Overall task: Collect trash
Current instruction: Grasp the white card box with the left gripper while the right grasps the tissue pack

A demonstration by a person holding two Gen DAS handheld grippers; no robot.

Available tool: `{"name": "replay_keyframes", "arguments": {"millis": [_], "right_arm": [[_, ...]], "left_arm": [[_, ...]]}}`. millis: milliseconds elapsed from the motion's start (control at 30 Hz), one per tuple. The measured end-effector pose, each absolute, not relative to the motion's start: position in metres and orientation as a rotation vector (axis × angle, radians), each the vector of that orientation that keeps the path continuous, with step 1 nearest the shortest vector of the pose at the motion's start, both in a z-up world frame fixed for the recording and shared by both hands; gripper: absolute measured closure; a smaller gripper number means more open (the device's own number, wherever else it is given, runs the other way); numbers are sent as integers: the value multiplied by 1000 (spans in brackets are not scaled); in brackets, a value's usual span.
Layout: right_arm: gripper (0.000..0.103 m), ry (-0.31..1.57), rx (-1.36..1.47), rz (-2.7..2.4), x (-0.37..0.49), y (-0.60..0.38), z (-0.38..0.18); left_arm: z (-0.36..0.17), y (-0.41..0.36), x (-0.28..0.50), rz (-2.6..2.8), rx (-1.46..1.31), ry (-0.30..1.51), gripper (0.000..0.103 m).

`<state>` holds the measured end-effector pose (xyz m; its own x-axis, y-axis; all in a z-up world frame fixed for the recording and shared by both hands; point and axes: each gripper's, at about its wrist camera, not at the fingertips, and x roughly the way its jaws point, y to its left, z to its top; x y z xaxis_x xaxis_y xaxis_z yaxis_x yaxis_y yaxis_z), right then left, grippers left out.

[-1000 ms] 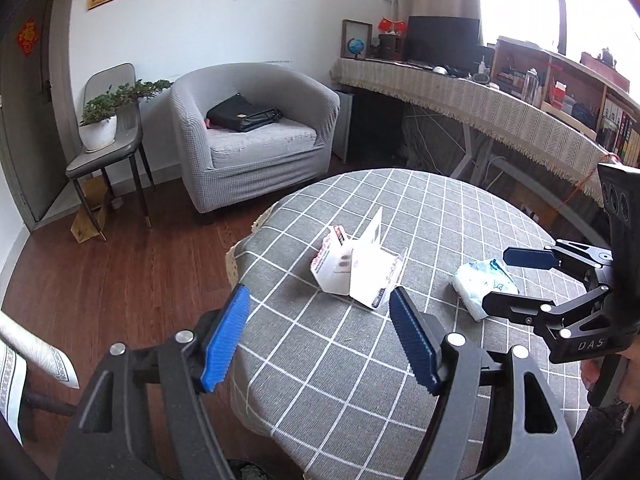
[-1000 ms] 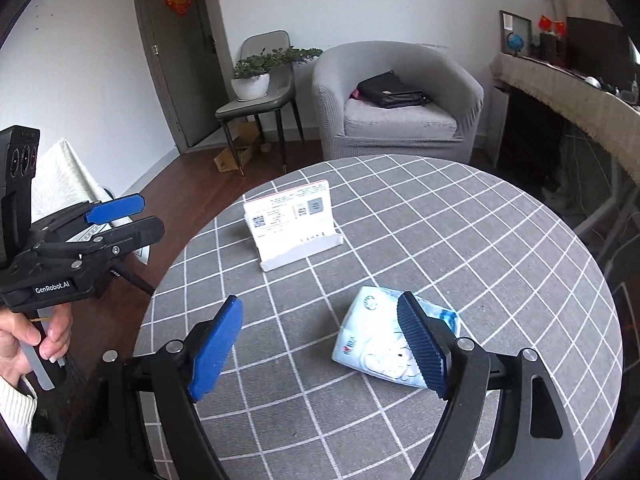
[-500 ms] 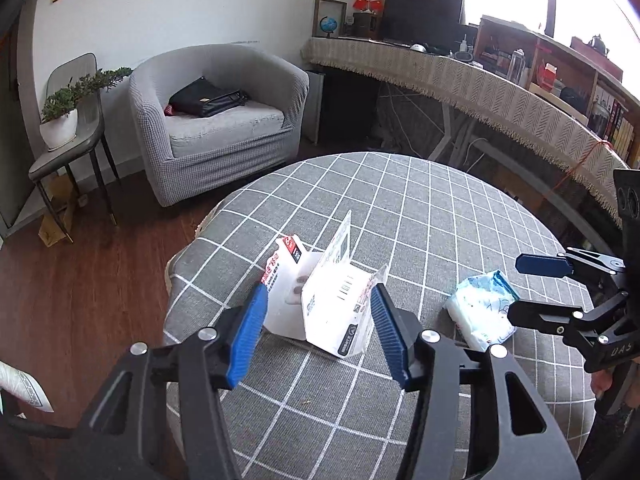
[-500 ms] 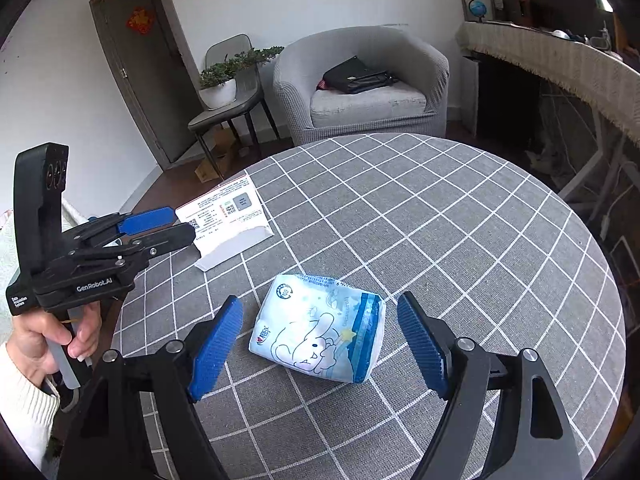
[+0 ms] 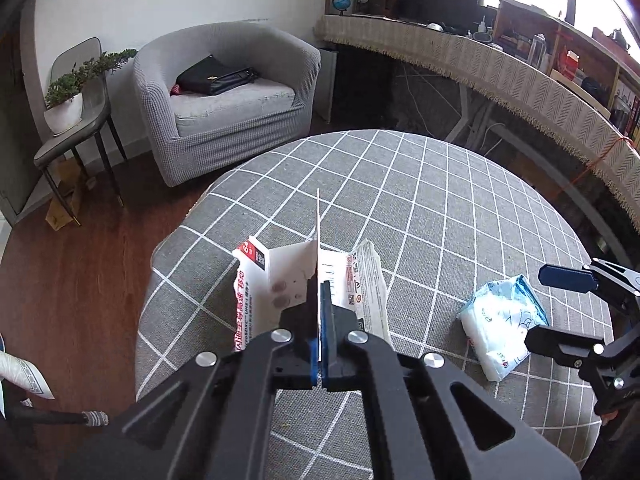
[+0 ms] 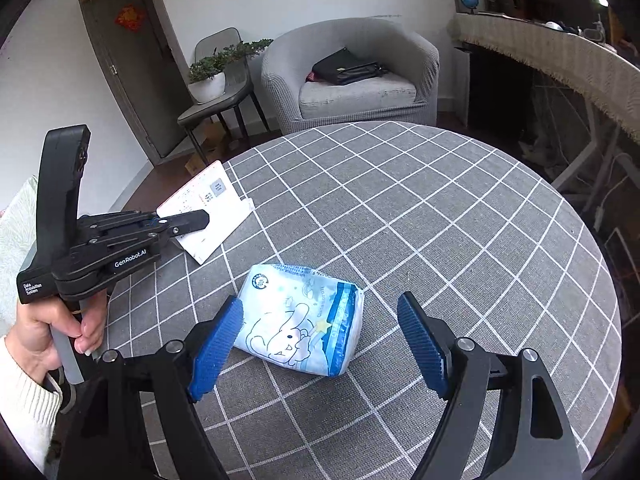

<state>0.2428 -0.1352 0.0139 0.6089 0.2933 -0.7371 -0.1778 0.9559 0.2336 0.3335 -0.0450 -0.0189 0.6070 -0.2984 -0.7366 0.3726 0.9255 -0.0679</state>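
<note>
One piece gripped, one still lying loose

My left gripper has just closed and is clenched on the upright flap of the torn white carton, which sits at the near left edge of the round checked table; its base still looks to be resting on the cloth, so I judge it caught but not yet lifted. My right gripper hangs wide open over the blue-and-white tissue pack, one finger just beside its left end, the other well clear on the right, nothing pressed. So neither piece is collected yet: the pack still needs gripping, and I see no bin to carry either to.
</note>
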Motion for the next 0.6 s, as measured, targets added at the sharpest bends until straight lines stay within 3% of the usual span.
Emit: {"name": "replay_keyframes", "arguments": {"millis": [433,600], "right_arm": [[22,951,59,246,249,-113,0],[16,958,71,252,253,-107,-1]], "left_arm": [[16,-38,291,-348,31,799,102],[17,-34,279,-334,28,807,102]]}}
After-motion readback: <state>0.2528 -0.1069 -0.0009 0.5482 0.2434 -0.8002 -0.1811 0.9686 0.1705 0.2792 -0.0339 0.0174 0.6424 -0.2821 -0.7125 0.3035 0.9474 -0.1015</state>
